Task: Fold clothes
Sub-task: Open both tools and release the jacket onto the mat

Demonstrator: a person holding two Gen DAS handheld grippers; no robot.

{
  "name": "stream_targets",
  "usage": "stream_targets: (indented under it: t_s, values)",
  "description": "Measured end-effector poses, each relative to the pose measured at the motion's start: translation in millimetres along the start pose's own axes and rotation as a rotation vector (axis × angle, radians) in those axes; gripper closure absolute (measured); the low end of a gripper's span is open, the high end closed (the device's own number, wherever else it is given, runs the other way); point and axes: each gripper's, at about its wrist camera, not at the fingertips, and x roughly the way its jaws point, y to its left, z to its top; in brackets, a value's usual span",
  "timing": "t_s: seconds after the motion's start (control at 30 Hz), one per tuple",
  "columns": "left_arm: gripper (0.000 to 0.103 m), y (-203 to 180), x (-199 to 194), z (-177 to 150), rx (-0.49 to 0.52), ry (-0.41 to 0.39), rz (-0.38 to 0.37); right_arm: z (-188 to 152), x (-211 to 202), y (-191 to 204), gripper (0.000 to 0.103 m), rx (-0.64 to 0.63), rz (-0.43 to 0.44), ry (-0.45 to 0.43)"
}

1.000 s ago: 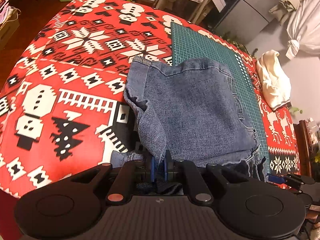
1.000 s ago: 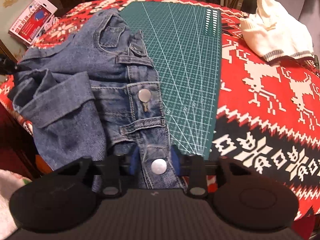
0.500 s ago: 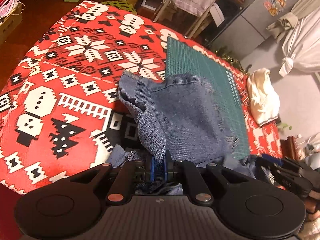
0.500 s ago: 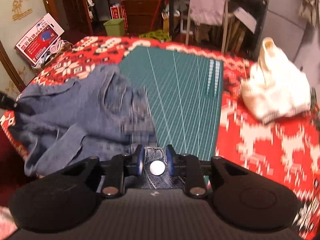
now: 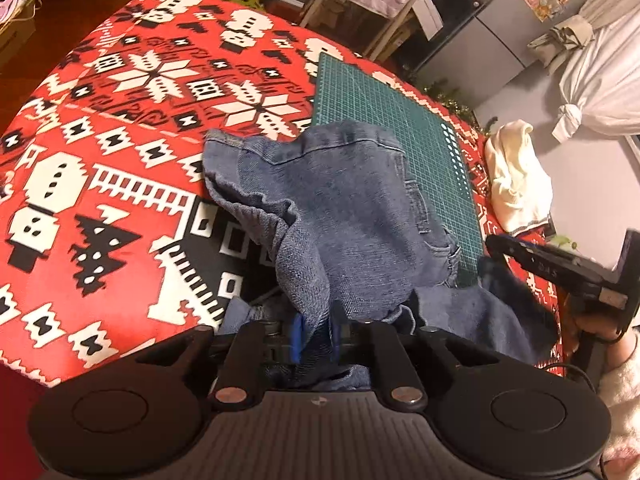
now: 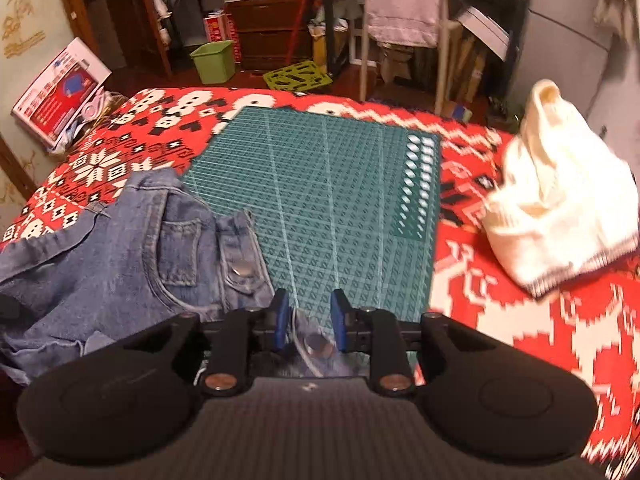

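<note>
A blue denim jacket lies bunched on the red patterned cloth, partly over the green cutting mat. My left gripper is shut on a fold of its fabric, which rises straight from the jaws. In the right wrist view the jacket spreads to the left with a chest pocket and snap buttons showing. My right gripper is shut on the buttoned front strip, one metal button sitting low between the fingers. The right gripper also shows at the right of the left wrist view, held in a hand.
A cream knitted garment lies crumpled on the cloth right of the mat. Beyond the table's far edge stand a green bin, a chair draped with a grey towel and shelves. A red box leans at the left.
Both grippers have pulled back and up with the jacket. The denim has slid toward the near edge, baring more of the green mat, and the right gripper now shows in the left view.
</note>
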Motion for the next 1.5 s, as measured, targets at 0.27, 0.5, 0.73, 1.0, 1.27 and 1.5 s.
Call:
stream_targets:
  t_s: [0.27, 0.5, 0.73, 1.0, 1.27, 1.5]
  values:
    - [0.06, 0.0, -18.5, 8.3, 0.051, -0.048, 0.013, -35.2, -26.4, -32.6, 0.048, 0.177, 0.019, 0.006]
    - [0.046, -18.3, -26.4, 21.0, 0.206, -0.083, 0.08, -53.7, -67.9, -32.6, 0.023, 0.18, -0.03, -0.003]
    - [0.036, -43.5, -28.2, 44.0, 0.358, -0.136, 0.163, -55.1, -103.1, -35.1, 0.005, 0.14, -0.081, 0.014]
    - [0.033, -65.3, -22.4, 69.8, 0.506, -0.119, 0.174, -52.1, -123.1, -34.9, 0.001, 0.131, -0.083, 0.061]
    - [0.029, -87.8, 1.1, 88.2, 0.629, -0.116, 0.202, -50.3, -131.4, -18.0, 0.001, 0.124, -0.164, 0.076]
    - [0.019, -96.9, 17.7, 95.3, 0.676, -0.098, 0.196, -47.6, -133.7, -11.0, 0.0, 0.171, -0.186, 0.096]
